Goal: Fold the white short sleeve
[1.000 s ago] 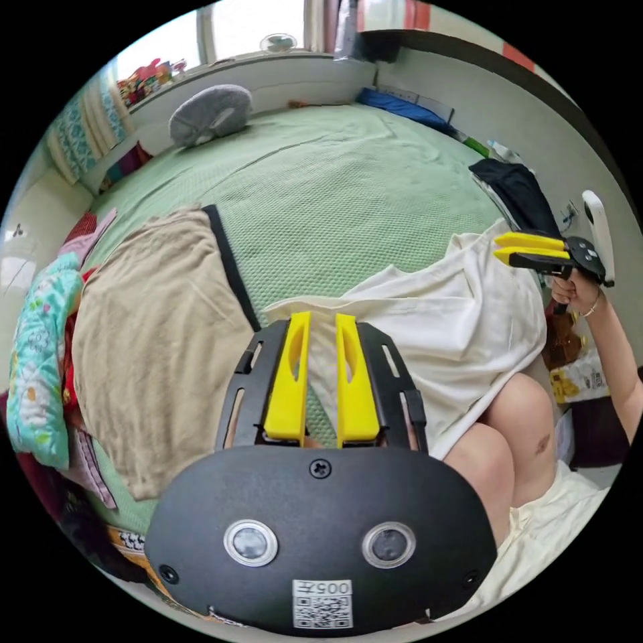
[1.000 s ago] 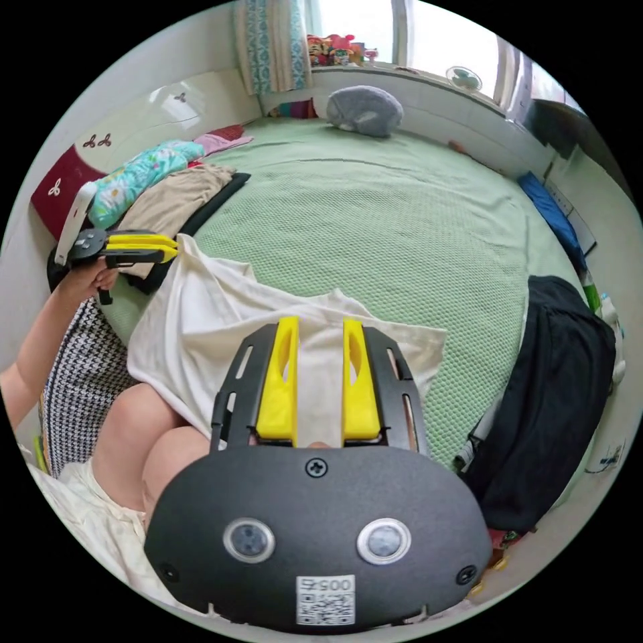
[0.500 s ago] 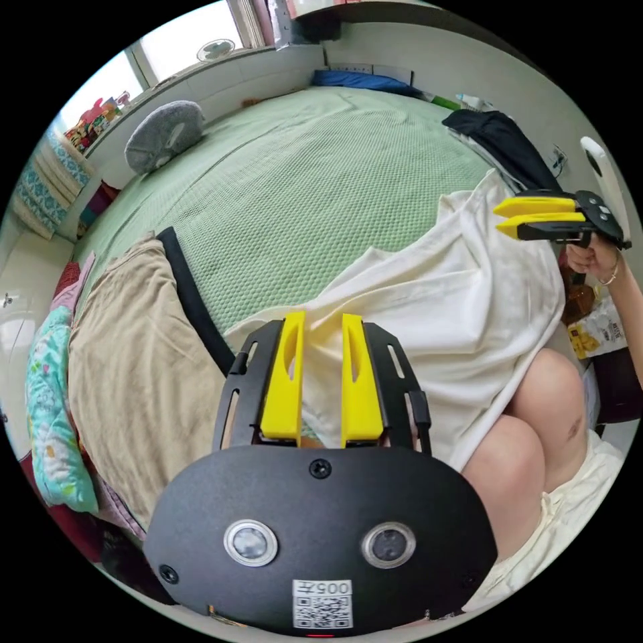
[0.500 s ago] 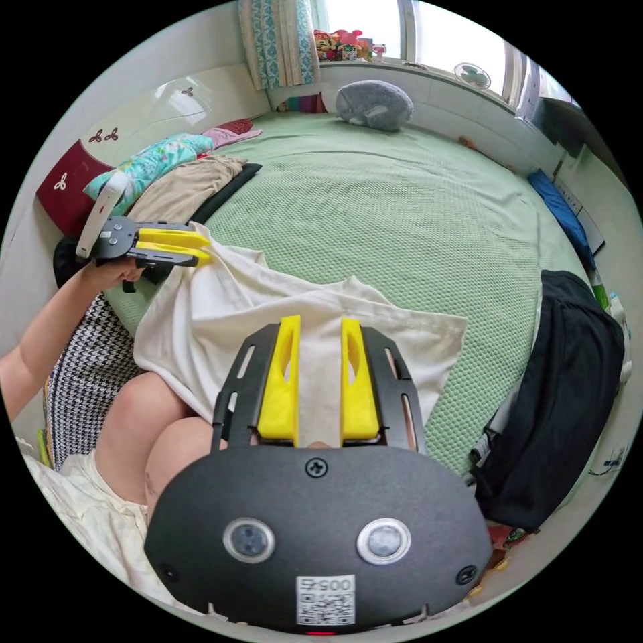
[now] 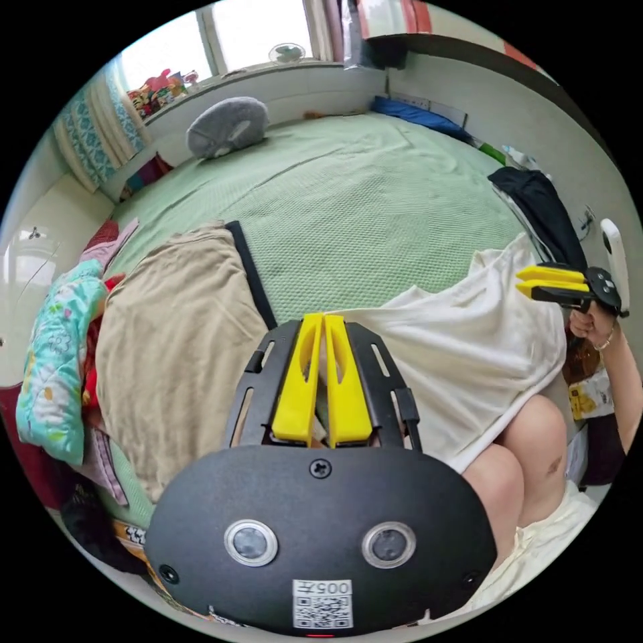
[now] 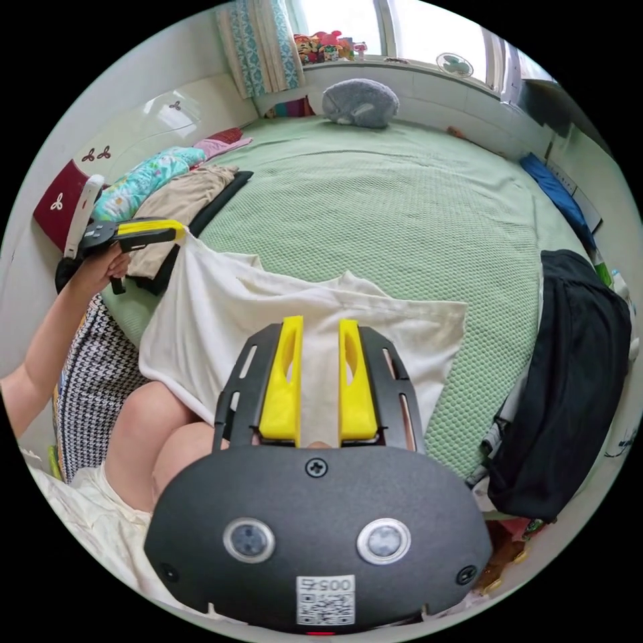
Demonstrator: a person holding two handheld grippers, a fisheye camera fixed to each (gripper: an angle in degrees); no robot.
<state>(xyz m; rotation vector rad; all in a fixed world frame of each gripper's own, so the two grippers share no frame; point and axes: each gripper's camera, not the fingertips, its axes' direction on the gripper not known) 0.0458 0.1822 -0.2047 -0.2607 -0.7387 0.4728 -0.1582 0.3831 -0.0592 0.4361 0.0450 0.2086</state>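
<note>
A: State of the left gripper [image 5: 325, 321]?

B: Jaws pressed together, pinching an edge of the white short sleeve [image 5: 469, 341] right at the tips; in the right gripper view, seen off to the side in a hand [image 6: 100, 268], with a corner of the cloth pulled up to a peak at its yellow tips.

A: And the right gripper [image 6: 320, 328]?

B: Jaws parallel with a plain gap between them; white cloth visible through that gap; impossible to tell whether touching either jaw; in the left gripper view, held out at the far corner of the garment, two yellow jaws slightly apart.

A: Position of the garment?

B: Spread across the near edge of the green bed [image 6: 402, 201]; lower part draped over the person's bare knees [image 5: 516, 462]; upper edge lying on the green cover.

A: Anything nearby?

B: A tan garment [image 5: 174, 348] flat on the bed beside the left gripper; a black garment [image 6: 569, 375] hanging at the bed's edge on the right gripper's side; a grey cushion [image 6: 358, 102] far off under the window.
</note>
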